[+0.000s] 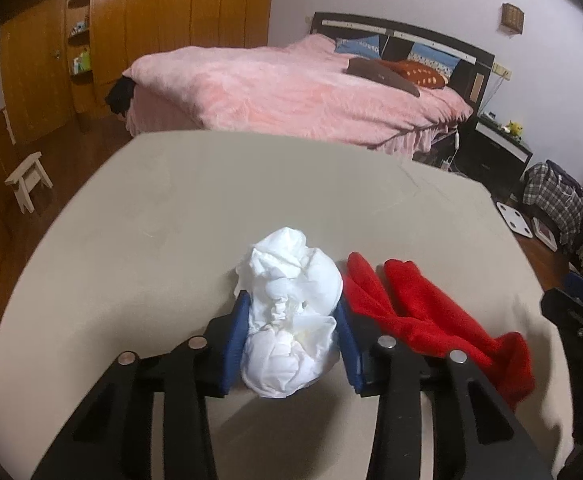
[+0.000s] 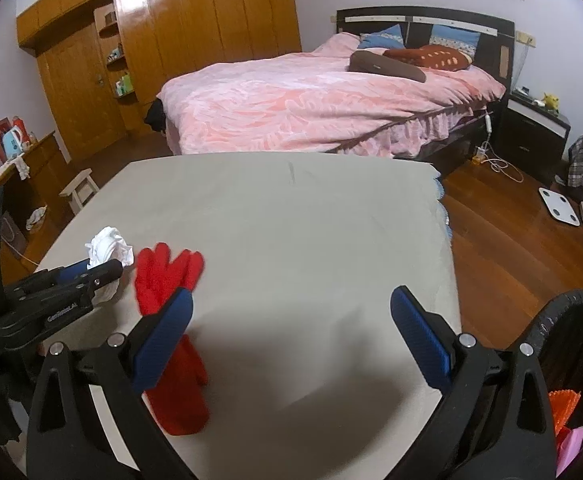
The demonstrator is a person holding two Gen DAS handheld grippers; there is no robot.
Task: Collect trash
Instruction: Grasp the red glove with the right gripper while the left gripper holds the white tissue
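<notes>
Broadly, the pale surface [image 2: 291, 216] fills both views, with a pink-covered bed [image 2: 311, 100] and a wooden wardrobe [image 2: 195, 32] behind it across a wood floor. At the lower right of the right wrist view the dark rim of a bin [image 2: 571, 308] shows just off the surface's corner, with something orange and pink inside; I judge this the place the trash belongs.

On the surface lie a pair of red gloves [image 1: 431, 316], flat and side by side, and just beside them, on their left in the left wrist view, a crumpled white tissue wad [image 1: 291, 312]. The wad is the trash in question; the gloves look like belongings rather than litter, though that is a judgement.

The left tool [image 1: 291, 316] has its blue pads against both flanks of the wad, so it is clamped on the tissue, which sits on or barely off the surface. The right tool [image 2: 291, 332] hangs with its fingers wide apart and nothing between them, its left pad [image 2: 163, 336] overlapping the gloves in view; whether it touches them I cannot tell.

The step in hand is the pick-up of the tissue, with the grip made. The next move calls for lifting the wad clear without dragging the neighbouring glove, then carrying it across to the bin on the right and letting go above the opening. The soft paper may slip or shed if squeezed lightly.
</notes>
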